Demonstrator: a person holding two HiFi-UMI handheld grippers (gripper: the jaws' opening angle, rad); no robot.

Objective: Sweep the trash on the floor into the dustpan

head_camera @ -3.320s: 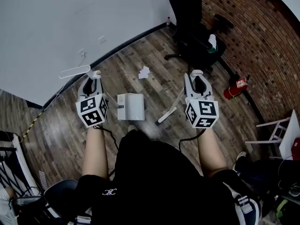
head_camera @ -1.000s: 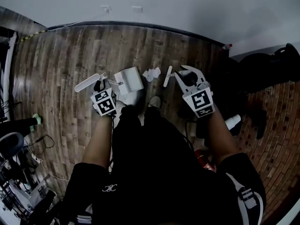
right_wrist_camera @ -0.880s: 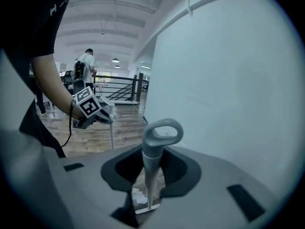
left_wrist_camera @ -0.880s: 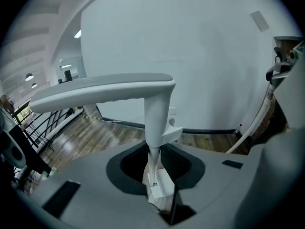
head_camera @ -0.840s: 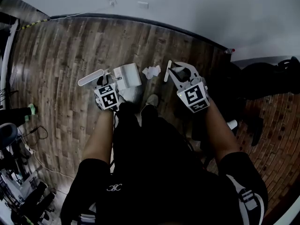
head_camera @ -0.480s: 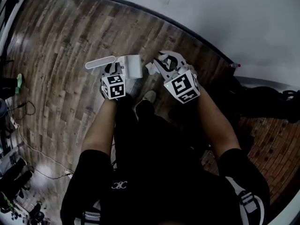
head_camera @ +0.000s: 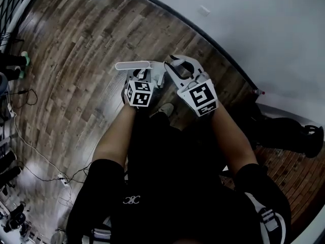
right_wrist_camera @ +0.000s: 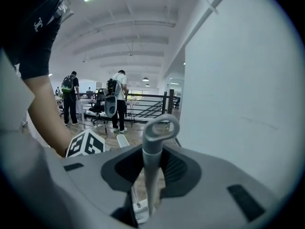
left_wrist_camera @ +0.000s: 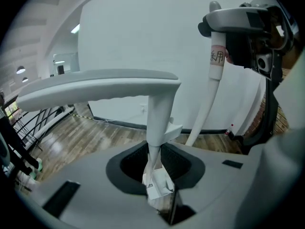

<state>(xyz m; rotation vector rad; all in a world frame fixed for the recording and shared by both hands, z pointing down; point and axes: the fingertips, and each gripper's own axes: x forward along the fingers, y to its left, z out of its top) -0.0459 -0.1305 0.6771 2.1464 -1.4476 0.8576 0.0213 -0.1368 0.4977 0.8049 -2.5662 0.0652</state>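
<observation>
Grips pale grey T-shaped dustpan handle (left_wrist_camera: 102, 87) between shut left claw (left_wrist_camera: 157, 173); clamps loop-topped grey broom handle (right_wrist_camera: 151, 147) inside right claw (right_wrist_camera: 150, 178).

Holding left gripper (head_camera: 144, 78) just left of right gripper (head_camera: 177, 70), above floor (head_camera: 76, 60) near wall (head_camera: 264, 24); clasping dustpan handle (left_wrist_camera: 95, 85) between left jaws, broom handle (right_wrist_camera: 153, 151) upright between right jaws.

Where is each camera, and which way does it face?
Head view: on the head, facing the floor; arms, left gripper, right gripper show.
Left gripper view: along its jaws, shut on the dustpan, facing the wall.
Right gripper view: along its jaws, shut on the broom, facing a railing; arm shows.
Shared: each gripper view shows the other gripper.
</observation>
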